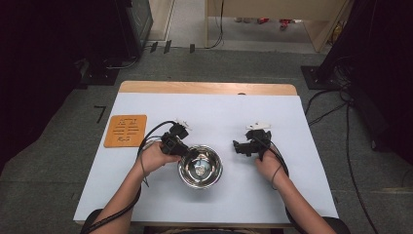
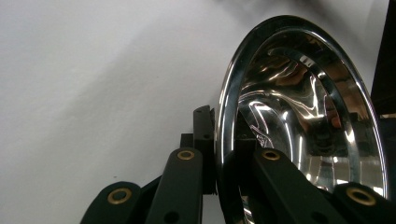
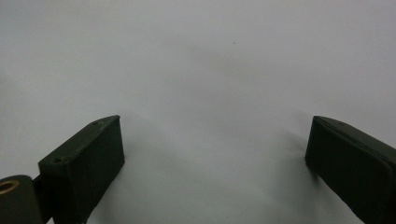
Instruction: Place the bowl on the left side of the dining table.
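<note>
Left gripper (image 1: pixel 181 146): black two-jaw tool held in the person's left hand (image 1: pixel 155 157), clamped on the near-left rim of a shiny round stainless-steel bowl (image 1: pixel 200 166); in the left gripper view one jaw sat outside the bowl's wall and the other inside it, the rim pinched between them.
Right gripper (image 1: pixel 239 146): black two-jaw tool held in the person's right hand (image 1: pixel 267 163), jaws spread wide and holding nothing; in the right gripper view the two black pads (image 3: pixel 88 163) stood well apart over bare white surface.
Bowl: sat upright near the middle of the table, towards the person's edge, between the two grippers; its polished inside mirrored lights and dark shapes; apart from the right gripper.
Table (image 1: pixel 292 195): wooden top covered by a white sheet, a strip of bare wood showing along the far edge.
Board: flat orange-brown square wooden board (image 1: pixel 125 130) with dark engraved marks lay on the left part of the sheet, apart from the bowl and the left gripper.
Cables: a black cable (image 1: pixel 151 134) looped from the left gripper back along the forearm.
Surroundings: grey carpeted floor (image 1: pixel 58 146) with dark equipment stands at both sides.
</note>
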